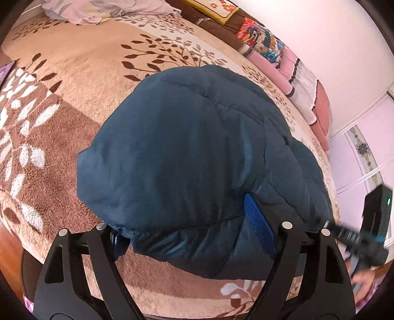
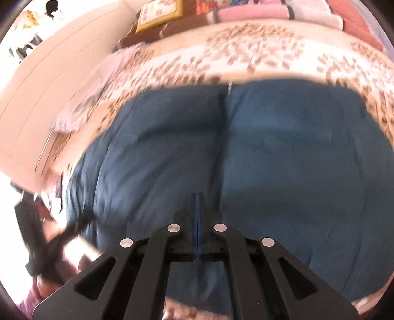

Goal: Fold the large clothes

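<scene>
A dark blue quilted puffer jacket (image 1: 197, 152) lies in a rounded, bundled heap on a bed covered by a plush beige and brown blanket with a leaf pattern (image 1: 73, 73). In the right wrist view the same jacket (image 2: 283, 160) fills most of the frame, a seam or zip line running up its middle, though that view is blurred.

The left gripper (image 1: 194, 243) sits at the near edge of the jacket with its fingers spread wide; a fold of the padded fabric bulges between them. One blue-padded finger (image 1: 258, 226) lies against the cloth, and the other is largely hidden behind the hem, so whether the pads press on the jacket cannot be told. The right gripper (image 2: 197, 197) hangs over the jacket with its fingers brought fully together, nothing visibly caught between them; in the left wrist view it appears as a blurred black shape (image 1: 357, 238) at the right edge, beside a person's hand (image 1: 364, 283).

Along the far side of the bed lie a yellow-edged embroidered cushion (image 1: 216, 9), a brightly printed cloth (image 1: 261, 39) and folded pink and white bedding (image 1: 303, 81). A white wall (image 1: 332, 37) stands behind them.
</scene>
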Demonstrator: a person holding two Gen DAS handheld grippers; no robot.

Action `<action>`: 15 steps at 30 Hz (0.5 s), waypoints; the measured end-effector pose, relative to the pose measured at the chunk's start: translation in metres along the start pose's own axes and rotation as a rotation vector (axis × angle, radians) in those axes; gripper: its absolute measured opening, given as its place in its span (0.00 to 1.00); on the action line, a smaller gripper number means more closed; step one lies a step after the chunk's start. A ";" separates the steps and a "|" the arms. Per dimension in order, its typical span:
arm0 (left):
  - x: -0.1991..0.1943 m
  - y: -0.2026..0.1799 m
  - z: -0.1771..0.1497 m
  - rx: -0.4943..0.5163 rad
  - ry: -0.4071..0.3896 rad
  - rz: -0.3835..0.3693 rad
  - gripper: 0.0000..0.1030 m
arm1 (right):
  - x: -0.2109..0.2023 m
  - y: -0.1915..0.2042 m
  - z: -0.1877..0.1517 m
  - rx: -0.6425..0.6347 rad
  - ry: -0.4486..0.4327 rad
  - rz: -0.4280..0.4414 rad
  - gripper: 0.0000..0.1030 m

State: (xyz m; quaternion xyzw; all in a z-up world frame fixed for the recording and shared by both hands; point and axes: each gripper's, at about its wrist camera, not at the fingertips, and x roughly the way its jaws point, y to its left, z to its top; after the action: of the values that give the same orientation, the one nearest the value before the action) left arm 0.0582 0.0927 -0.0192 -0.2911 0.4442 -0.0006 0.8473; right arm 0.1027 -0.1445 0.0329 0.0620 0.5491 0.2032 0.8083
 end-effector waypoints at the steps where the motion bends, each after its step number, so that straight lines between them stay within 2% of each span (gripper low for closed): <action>1: 0.000 0.001 0.000 0.003 -0.002 0.001 0.79 | 0.007 0.001 -0.006 -0.006 0.022 0.000 0.01; 3: 0.000 -0.001 0.000 0.014 -0.008 0.003 0.78 | 0.020 0.001 -0.009 -0.006 0.045 -0.025 0.01; 5: -0.002 -0.005 0.000 0.042 -0.016 -0.014 0.63 | 0.034 -0.004 -0.007 0.016 0.073 -0.026 0.01; 6: -0.003 -0.008 -0.001 0.057 -0.024 -0.016 0.61 | 0.038 -0.005 -0.007 0.017 0.081 -0.027 0.01; 7: -0.005 -0.009 -0.002 0.069 -0.032 -0.016 0.54 | 0.043 -0.005 -0.007 0.010 0.087 -0.036 0.00; 11: -0.010 -0.014 -0.001 0.091 -0.055 -0.017 0.29 | 0.049 -0.002 -0.009 -0.011 0.079 -0.063 0.00; 15: -0.019 -0.020 -0.002 0.099 -0.087 -0.032 0.20 | 0.049 -0.003 -0.013 0.014 0.075 -0.047 0.00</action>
State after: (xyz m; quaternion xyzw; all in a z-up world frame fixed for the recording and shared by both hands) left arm 0.0498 0.0803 0.0040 -0.2557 0.4018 -0.0233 0.8790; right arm 0.1067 -0.1290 -0.0159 0.0472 0.5818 0.1826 0.7912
